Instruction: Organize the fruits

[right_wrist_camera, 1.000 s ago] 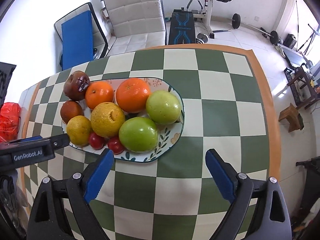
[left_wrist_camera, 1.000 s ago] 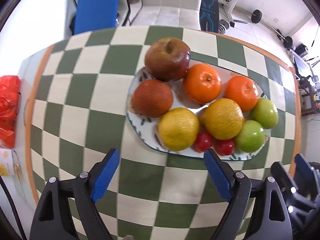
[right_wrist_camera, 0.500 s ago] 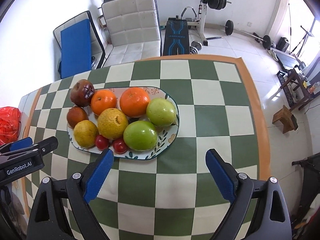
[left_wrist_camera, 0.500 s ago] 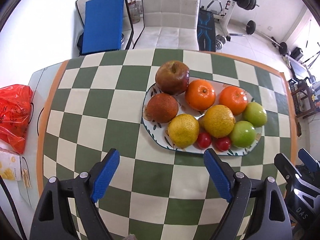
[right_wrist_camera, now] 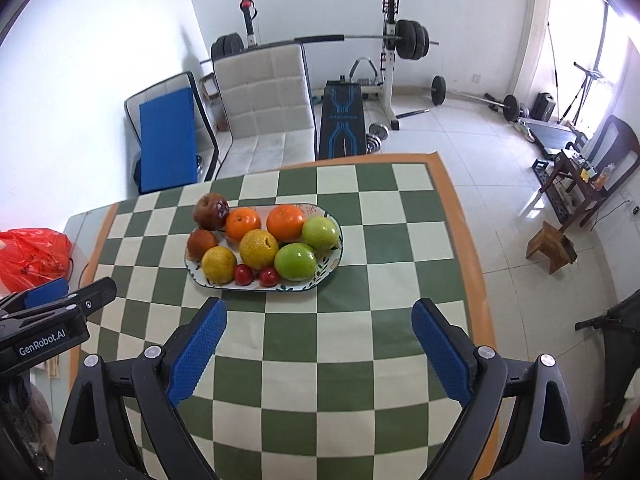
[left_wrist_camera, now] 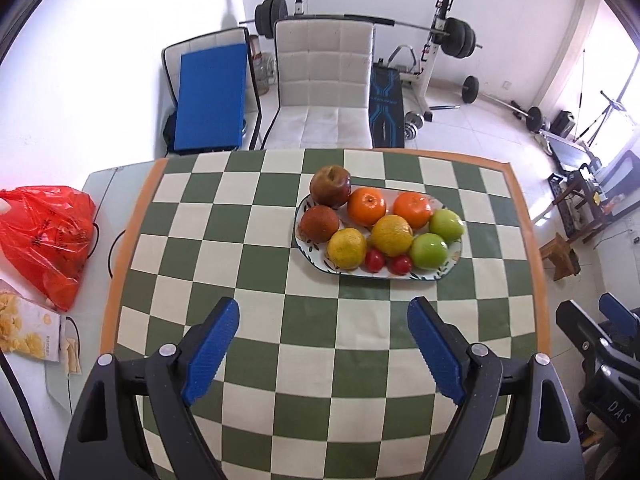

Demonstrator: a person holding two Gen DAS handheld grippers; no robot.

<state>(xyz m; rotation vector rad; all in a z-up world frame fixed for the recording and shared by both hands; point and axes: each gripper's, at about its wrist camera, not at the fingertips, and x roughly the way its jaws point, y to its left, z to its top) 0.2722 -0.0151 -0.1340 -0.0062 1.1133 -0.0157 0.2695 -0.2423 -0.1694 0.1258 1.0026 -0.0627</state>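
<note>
An oval patterned plate (left_wrist_camera: 451,265) (right_wrist_camera: 330,266) sits on the green-and-cream checked table. On it lie a dark red apple (left_wrist_camera: 330,185) (right_wrist_camera: 211,211), a brownish fruit (left_wrist_camera: 319,223), two oranges (left_wrist_camera: 366,205) (left_wrist_camera: 413,209), two yellow citrus (left_wrist_camera: 346,249) (left_wrist_camera: 391,235), two green apples (left_wrist_camera: 429,250) (left_wrist_camera: 447,224) and two small red fruits (left_wrist_camera: 374,260). My left gripper (left_wrist_camera: 323,318) is open and empty, well short of the plate. My right gripper (right_wrist_camera: 319,317) is open and empty too, near the plate's front right.
A red plastic bag (left_wrist_camera: 44,236) and a snack packet (left_wrist_camera: 28,332) lie on the white surface left of the table. A white padded chair (left_wrist_camera: 324,92) stands at the far edge, with a blue mat (left_wrist_camera: 210,100) and gym weights behind. A wooden stool (right_wrist_camera: 551,245) stands on the floor.
Both grippers have pulled back and up from the plate, which now looks smaller and farther off. More of the room has come into view. The fruit has not moved.
</note>
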